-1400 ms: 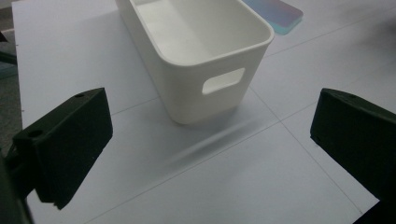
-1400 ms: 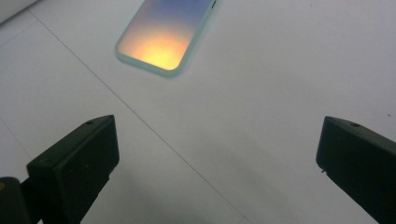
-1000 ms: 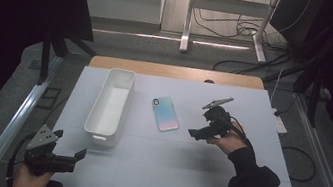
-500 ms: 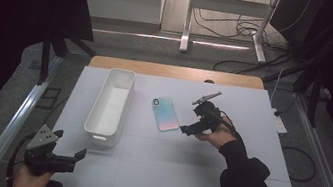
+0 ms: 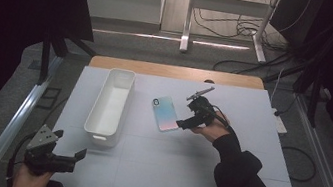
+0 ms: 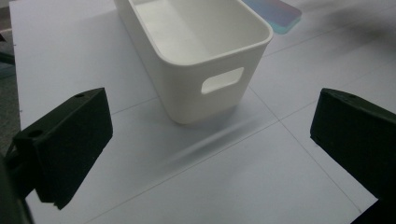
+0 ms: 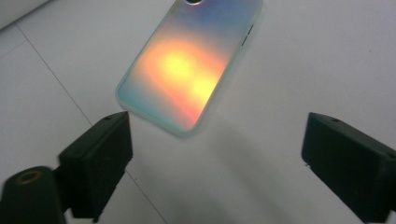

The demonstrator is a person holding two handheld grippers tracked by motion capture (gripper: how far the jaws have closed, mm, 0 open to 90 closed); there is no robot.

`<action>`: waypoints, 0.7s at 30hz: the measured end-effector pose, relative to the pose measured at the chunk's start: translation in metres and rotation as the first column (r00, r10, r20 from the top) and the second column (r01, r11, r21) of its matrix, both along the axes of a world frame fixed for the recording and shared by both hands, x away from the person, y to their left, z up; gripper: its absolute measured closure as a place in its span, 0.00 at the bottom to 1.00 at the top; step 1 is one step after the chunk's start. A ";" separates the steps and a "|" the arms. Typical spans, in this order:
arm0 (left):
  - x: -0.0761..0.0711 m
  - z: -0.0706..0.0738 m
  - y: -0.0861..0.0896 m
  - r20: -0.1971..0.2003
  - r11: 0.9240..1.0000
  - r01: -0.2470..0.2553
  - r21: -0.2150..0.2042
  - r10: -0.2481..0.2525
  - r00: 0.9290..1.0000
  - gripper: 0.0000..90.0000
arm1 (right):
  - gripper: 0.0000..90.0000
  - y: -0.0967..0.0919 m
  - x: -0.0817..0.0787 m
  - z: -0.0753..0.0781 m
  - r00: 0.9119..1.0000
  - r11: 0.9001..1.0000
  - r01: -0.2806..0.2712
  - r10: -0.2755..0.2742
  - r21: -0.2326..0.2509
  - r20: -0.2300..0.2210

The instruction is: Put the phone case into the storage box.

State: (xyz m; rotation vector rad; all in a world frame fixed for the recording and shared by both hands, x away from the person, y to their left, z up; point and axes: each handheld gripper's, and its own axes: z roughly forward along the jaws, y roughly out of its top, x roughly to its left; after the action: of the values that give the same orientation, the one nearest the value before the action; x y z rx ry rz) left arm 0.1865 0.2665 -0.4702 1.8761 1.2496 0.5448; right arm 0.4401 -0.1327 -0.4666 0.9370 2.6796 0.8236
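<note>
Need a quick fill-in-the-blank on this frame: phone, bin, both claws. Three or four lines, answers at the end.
1. The phone lies flat on the table, to the ____ of the white bin in the high view.
2. The right claw is ____, its jaws clear of the phone's near end.
3. The white bin holds ____.
4. The left claw faces the end of the bin that has a ____ cut-out.

Missing words: right; open; nothing; handle

So there's a long white bin [image 5: 111, 104] sitting open side up on the white table [image 5: 241, 186], just ahead of the left tongs and well off to the side of the right ones. It's got a handle slot in the near end.
</note>
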 end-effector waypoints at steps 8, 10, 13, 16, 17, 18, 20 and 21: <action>0.000 0.000 0.000 0.000 1.000 0.000 -0.001 0.000 1.000 0.00 | 0.46 0.006 0.006 -0.002 1.000 1.000 -0.020 0.020 0.005 0.004; 0.000 0.000 0.000 0.000 1.000 0.000 0.000 0.000 1.000 0.00 | 0.58 0.008 0.007 -0.001 0.999 0.999 -0.032 0.032 -0.008 0.002; 0.000 0.000 0.000 0.000 1.000 0.000 0.000 0.000 1.000 0.00 | 0.71 0.011 0.009 -0.001 0.999 0.999 -0.042 0.042 -0.025 0.005; 0.000 0.000 0.000 0.000 1.000 0.001 0.000 -0.001 1.000 0.00 | 0.85 0.012 0.012 -0.002 0.999 0.999 -0.046 0.045 -0.027 -0.017; 0.000 0.000 0.000 0.000 1.000 0.001 0.000 -0.001 1.000 0.00 | 0.85 0.012 0.012 -0.002 0.999 0.999 -0.046 0.045 -0.027 -0.017; 0.000 0.000 0.000 0.000 1.000 0.000 0.000 0.000 1.000 0.00 | 0.98 0.012 0.014 -0.003 0.998 0.999 -0.048 0.047 -0.023 -0.034; 0.000 0.000 0.000 0.001 1.000 0.000 0.001 0.000 1.000 0.00 | 1.00 0.012 0.016 -0.004 0.998 0.999 -0.042 0.041 -0.026 -0.047; 0.000 0.000 0.000 0.001 1.000 0.000 0.000 0.000 1.000 0.00 | 1.00 0.013 0.016 -0.006 0.998 0.999 -0.043 0.041 -0.029 -0.057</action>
State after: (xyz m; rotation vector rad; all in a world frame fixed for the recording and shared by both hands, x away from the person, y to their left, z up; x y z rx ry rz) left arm 0.1864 0.2666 -0.4702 1.8761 1.2488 0.5454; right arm 0.4566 -0.1200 -0.4721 0.9133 2.7605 0.7745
